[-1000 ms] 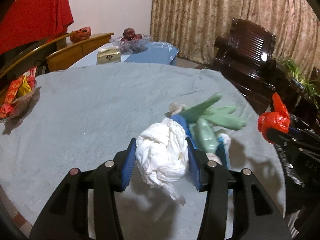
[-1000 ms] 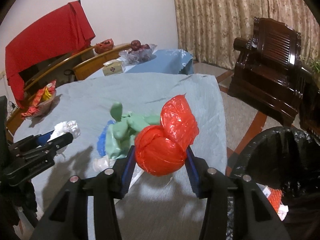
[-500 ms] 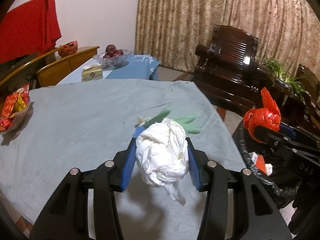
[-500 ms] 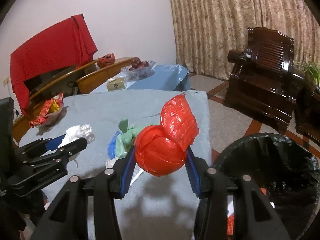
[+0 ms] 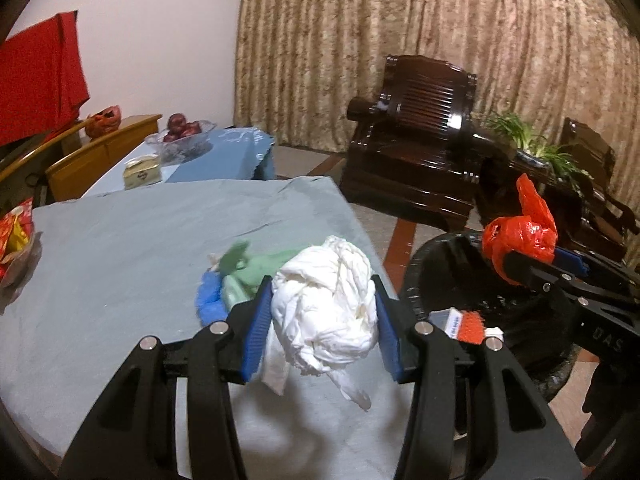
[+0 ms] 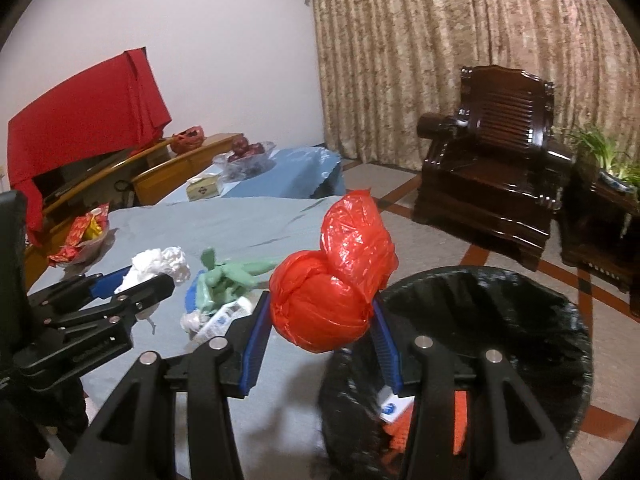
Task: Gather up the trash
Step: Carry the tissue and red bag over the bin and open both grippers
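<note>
My left gripper [image 5: 323,320] is shut on a crumpled white tissue wad [image 5: 326,312], held above the right edge of the grey-clothed table [image 5: 120,264]. My right gripper [image 6: 320,326] is shut on a balled red plastic bag [image 6: 332,284] at the near rim of the black-lined trash bin [image 6: 520,320]. In the left wrist view the red bag [image 5: 520,232] hangs over the bin [image 5: 440,264]. Green rubber gloves [image 6: 228,276], a blue scrap [image 5: 208,300] and a small white tube [image 6: 224,318] lie on the table. The bin holds a few scraps [image 5: 464,322].
A snack basket [image 6: 80,236] sits at the table's far left. Behind stand a tissue box [image 6: 204,189], a bowl of red fruit [image 6: 246,154], a red cloth [image 6: 84,120], a dark wooden armchair [image 6: 492,168] and a plant [image 6: 608,160].
Both grippers have swung right and risen with their loads, from over the table's middle toward the bin. The bin now fills more of both views. The grips are unchanged.
</note>
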Demonstrator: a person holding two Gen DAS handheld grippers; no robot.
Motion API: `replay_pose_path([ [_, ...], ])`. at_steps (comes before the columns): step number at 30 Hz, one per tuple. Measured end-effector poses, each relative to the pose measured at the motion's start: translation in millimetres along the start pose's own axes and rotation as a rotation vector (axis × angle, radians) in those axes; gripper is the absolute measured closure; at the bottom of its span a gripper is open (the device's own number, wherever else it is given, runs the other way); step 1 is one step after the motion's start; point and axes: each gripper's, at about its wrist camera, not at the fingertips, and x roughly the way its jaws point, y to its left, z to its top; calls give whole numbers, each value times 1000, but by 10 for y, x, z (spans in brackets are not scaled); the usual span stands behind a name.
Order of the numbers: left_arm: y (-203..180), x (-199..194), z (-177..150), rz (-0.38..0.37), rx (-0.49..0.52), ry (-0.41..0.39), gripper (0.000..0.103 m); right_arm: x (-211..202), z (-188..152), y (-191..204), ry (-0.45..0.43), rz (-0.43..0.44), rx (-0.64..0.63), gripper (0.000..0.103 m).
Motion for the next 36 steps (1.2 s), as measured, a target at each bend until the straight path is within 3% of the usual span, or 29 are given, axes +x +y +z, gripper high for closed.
replay_pose_path([
  [21, -1149, 332, 113, -176, 113, -8, 57, -375, -81, -995, -17, -177, 82, 55],
  [36, -1788, 891, -32, -253, 202, 44, 57, -286, -328, -1656, 50, -257, 133, 55],
])
